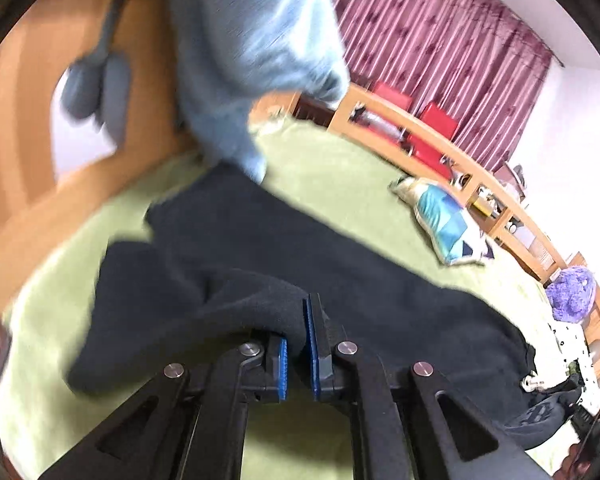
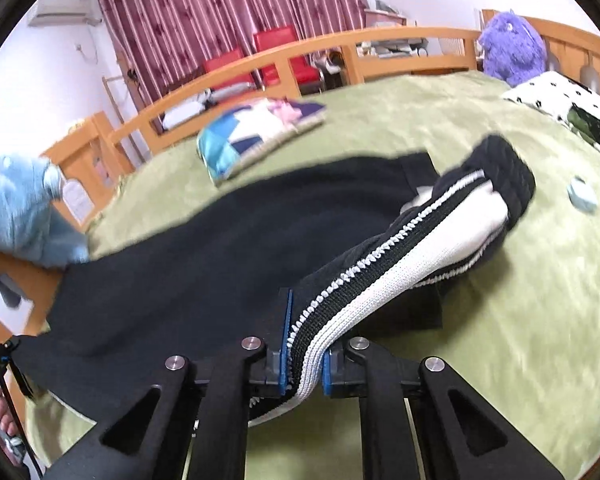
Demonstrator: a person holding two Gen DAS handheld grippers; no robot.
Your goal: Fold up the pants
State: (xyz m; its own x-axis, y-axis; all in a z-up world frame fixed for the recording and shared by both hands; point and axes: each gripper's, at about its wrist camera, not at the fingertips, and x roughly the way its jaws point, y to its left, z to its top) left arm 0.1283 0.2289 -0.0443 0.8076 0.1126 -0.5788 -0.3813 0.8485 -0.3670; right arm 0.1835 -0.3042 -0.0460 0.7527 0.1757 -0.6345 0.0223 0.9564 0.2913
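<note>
Black pants [image 1: 284, 248] lie spread across the green bedspread [image 1: 340, 168]. My left gripper [image 1: 300, 344] is shut on a bunched fold of the black fabric, lifted slightly above the bed. In the right wrist view the pants [image 2: 204, 248] stretch left, and my right gripper [image 2: 306, 356] is shut on the leg edge with the white side stripe [image 2: 400, 268]. That leg runs away to its ribbed cuff [image 2: 504, 172], folded over the other leg.
A patchwork pillow [image 2: 252, 132] lies on the bed beyond the pants. A purple plush toy [image 2: 508, 52] and a spotted pillow [image 2: 560, 104] sit far right. A small blue object [image 2: 582, 196] lies right. A wooden bed rail [image 2: 300, 56] borders the bed. A light-blue sleeve [image 1: 252, 64] hangs above.
</note>
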